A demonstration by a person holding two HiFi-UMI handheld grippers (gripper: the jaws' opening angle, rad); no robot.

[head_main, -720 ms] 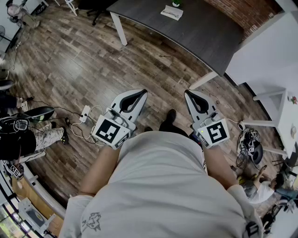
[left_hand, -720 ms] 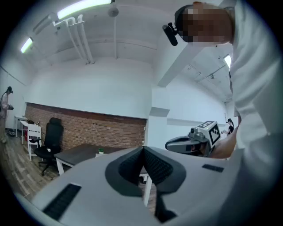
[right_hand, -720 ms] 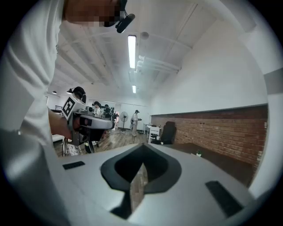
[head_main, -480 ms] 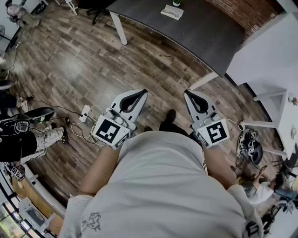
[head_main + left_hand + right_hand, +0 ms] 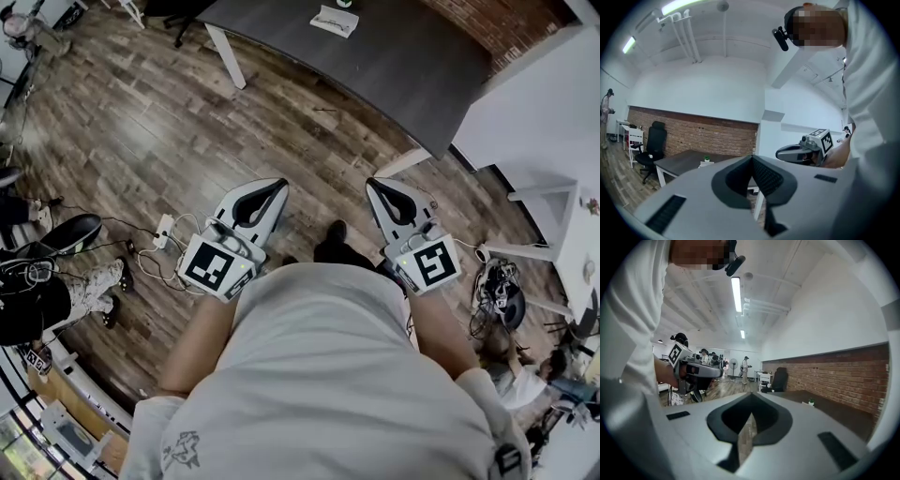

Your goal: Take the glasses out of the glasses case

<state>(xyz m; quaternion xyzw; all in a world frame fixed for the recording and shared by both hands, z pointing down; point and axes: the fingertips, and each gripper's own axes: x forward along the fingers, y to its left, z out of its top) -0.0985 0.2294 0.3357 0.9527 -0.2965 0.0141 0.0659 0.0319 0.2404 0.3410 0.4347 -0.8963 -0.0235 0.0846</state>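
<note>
A flat white object [image 5: 334, 21] lies on the dark grey table [image 5: 394, 66] at the far end of the head view, too small to tell whether it is the glasses case. It also shows as a white speck [image 5: 706, 163] in the left gripper view. My left gripper [image 5: 282, 185] and right gripper [image 5: 369, 183] are held side by side at waist height over the wooden floor, well short of the table. Both point level and forward, jaws closed tip to tip with nothing between them. Each gripper view shows the other gripper [image 5: 806, 149] [image 5: 693, 370] beside it.
A tiny green plant [image 5: 811, 401] stands by the white object. A white table [image 5: 544, 103] is at the right, a black office chair [image 5: 650, 150] beyond the grey table, a brick wall [image 5: 843, 371] behind. Cables and a power strip [image 5: 161, 231] lie on the floor at left. Other people stand further off.
The floor and grey table have slid slightly up and left in the head view. Both grippers stay closed in front of the body, shifted only a little with the view.
</note>
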